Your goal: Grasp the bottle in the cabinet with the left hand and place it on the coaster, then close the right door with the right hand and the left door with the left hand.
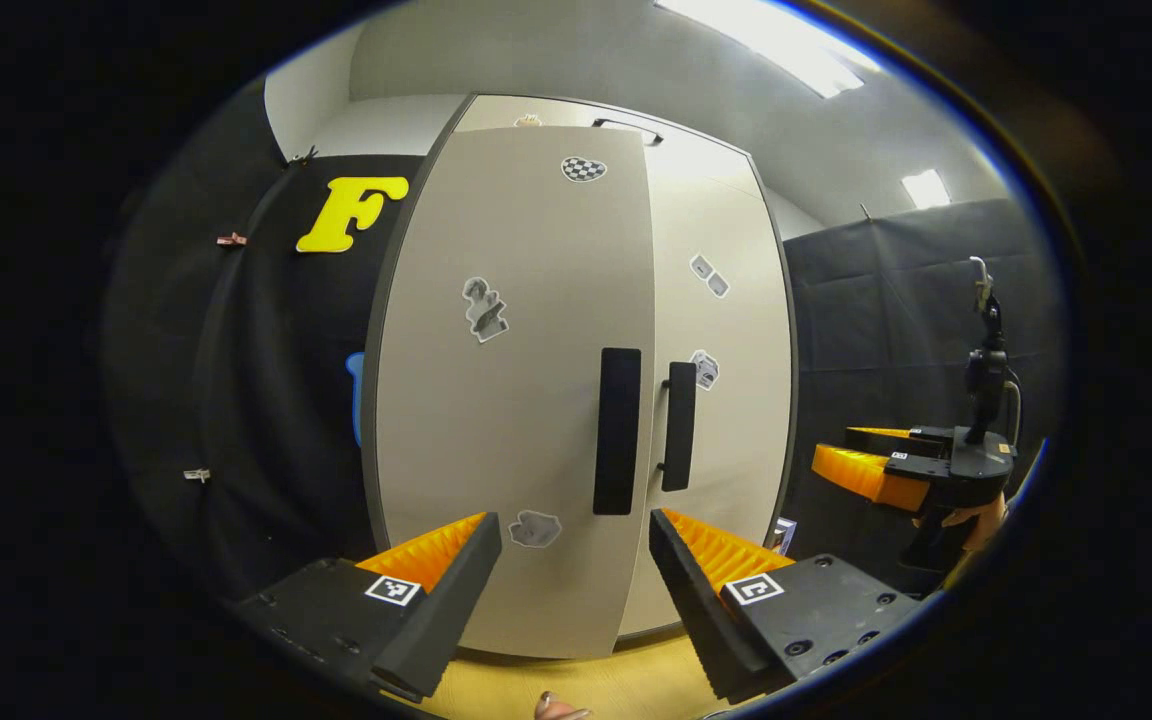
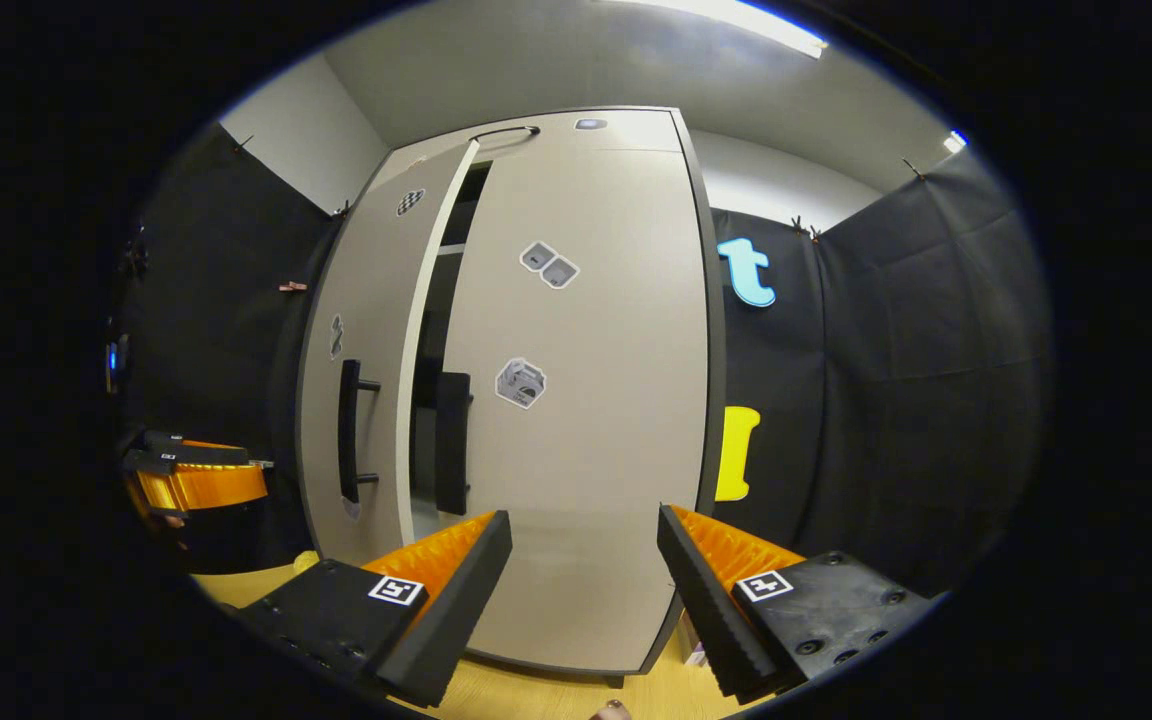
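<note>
Ribbed wedge jaws on black screw-studded blocks, each block with a square black-and-white marker, on left gripper [image 1: 574, 560] and right gripper [image 2: 584, 560] alike.

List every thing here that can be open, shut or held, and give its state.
left door: ajar, a dark gap beside it
right door: looks shut, or nearly so
left gripper: open, holding nothing
right gripper: open, holding nothing
</note>
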The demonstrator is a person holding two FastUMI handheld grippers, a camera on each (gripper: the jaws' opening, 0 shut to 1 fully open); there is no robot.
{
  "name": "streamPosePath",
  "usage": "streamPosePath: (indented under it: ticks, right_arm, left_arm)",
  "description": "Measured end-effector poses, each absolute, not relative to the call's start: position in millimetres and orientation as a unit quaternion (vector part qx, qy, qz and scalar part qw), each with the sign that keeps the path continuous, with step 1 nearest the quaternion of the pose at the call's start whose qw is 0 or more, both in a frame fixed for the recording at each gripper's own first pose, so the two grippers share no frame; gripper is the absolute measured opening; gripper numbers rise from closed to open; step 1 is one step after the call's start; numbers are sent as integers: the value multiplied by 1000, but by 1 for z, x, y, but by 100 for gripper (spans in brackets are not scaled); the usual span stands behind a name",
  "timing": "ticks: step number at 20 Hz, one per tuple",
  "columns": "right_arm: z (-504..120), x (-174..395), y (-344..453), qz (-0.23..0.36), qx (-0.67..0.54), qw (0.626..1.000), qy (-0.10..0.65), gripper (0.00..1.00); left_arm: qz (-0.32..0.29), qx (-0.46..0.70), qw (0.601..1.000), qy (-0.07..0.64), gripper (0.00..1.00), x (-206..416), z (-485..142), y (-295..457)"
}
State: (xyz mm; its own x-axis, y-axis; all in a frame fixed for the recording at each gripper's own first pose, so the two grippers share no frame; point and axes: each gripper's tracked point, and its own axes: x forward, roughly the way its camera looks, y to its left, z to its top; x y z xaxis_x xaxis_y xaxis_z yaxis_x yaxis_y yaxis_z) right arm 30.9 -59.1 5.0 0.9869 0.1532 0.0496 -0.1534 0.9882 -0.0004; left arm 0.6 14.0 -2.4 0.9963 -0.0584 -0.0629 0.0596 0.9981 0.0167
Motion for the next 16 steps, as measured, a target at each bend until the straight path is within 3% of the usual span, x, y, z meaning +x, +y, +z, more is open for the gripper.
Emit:
streamPosePath:
  ticks: [16]
  right_arm:
    - [1,19,-45,76,-7,997,-12,97]
  left_arm:
    - [-38,10,999,34,95,0,-1,10]
